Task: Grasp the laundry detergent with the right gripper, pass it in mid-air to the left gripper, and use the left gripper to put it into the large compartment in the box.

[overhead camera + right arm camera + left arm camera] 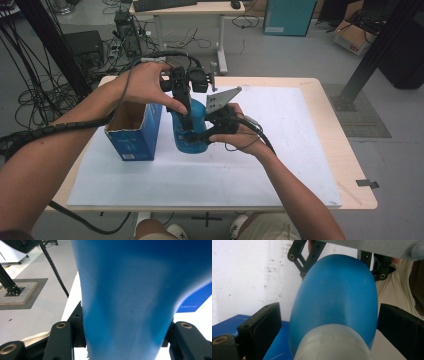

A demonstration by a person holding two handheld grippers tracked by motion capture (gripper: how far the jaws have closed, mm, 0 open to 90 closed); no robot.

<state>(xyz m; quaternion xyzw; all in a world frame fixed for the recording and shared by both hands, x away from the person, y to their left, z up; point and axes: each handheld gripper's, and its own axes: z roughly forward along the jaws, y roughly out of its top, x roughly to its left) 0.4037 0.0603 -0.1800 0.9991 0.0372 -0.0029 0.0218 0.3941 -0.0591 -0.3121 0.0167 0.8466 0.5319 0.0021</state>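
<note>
on the left of the white board (280, 165) an open blue box (134, 131) is standing, and just beside it, to the right, the blue bottle (190, 131) is standing upright on the board. the step in hand, as i judge it, is the handling of this bottle with both tools, maybe to open it or to bring it to the box.

the left gripper (181, 95) is coming down from above over the top of the bottle. in the left gripper view its jaws are standing spread on both sides of the bottle (337, 300), with a gap at each side, not pressing it.

the right gripper (200, 134) is coming from the right side, and in the right gripper view its jaws are pinching the bottle (130, 302) at the narrow part, tight against both sides.

the next move probably is calling for the left jaws to close on the top, while the right one is keeping the bottle steady.
</note>
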